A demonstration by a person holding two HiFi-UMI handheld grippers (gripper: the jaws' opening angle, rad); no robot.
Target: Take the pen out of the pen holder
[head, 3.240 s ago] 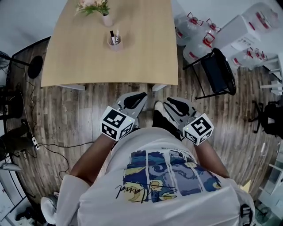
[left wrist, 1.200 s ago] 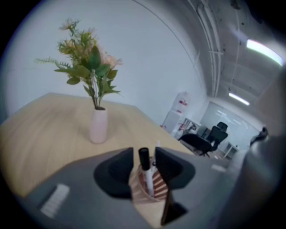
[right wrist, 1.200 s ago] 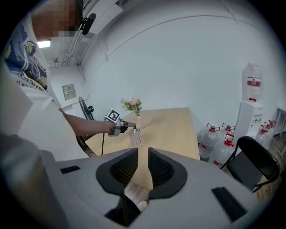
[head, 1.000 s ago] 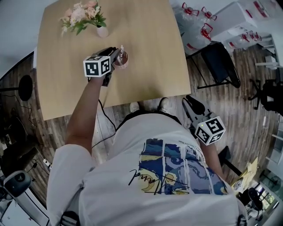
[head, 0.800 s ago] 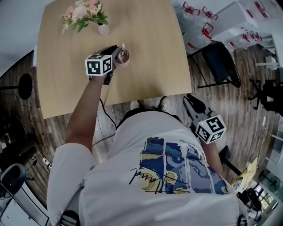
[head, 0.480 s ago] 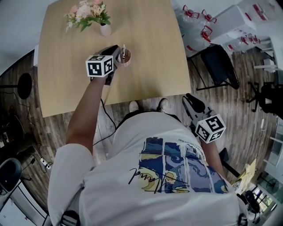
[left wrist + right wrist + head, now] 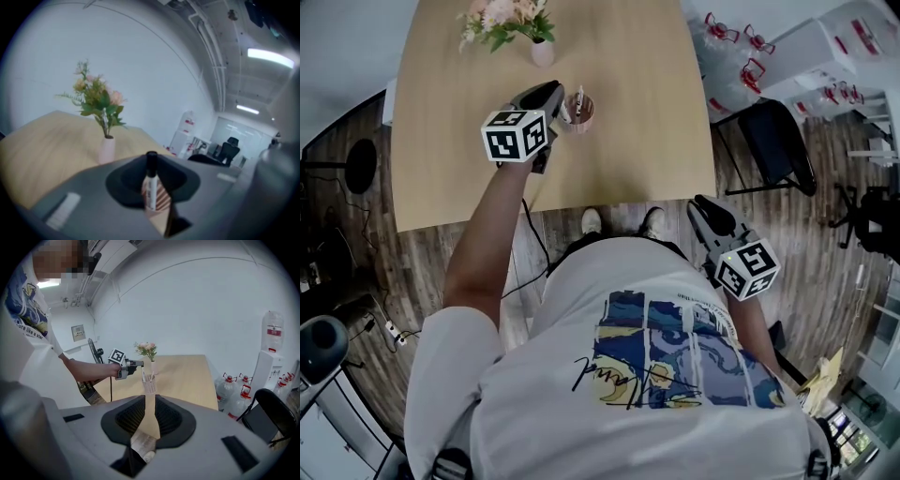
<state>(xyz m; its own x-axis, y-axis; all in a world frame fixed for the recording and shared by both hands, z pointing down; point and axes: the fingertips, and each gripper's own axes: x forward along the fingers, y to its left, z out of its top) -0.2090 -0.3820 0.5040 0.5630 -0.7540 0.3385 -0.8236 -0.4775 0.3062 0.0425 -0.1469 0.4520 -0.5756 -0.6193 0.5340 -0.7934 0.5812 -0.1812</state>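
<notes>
A pink striped pen holder [image 7: 581, 116] stands on the wooden table [image 7: 628, 141]. My left gripper [image 7: 565, 101] reaches over it from the left. Its jaws have just been closing and now pinch a white pen with a black cap [image 7: 151, 183], which stands upright between the pads, its lower end still at the holder [image 7: 162, 200]. In the right gripper view the pen [image 7: 143, 372] rises from the holder [image 7: 149, 386] at the left gripper [image 7: 136, 364]. My right gripper [image 7: 701, 204] hangs off the table's near edge over the floor, its jaws [image 7: 149, 416] a narrow gap apart with nothing between them.
A small vase of flowers [image 7: 542, 52] stands behind the holder to the left. A black chair [image 7: 773, 141] and several water bottles [image 7: 731, 37] are right of the table. A cable runs from the left gripper across the floor.
The left gripper has closed on the pen and risen a little above the holder with it. The right gripper has stayed where it was.
</notes>
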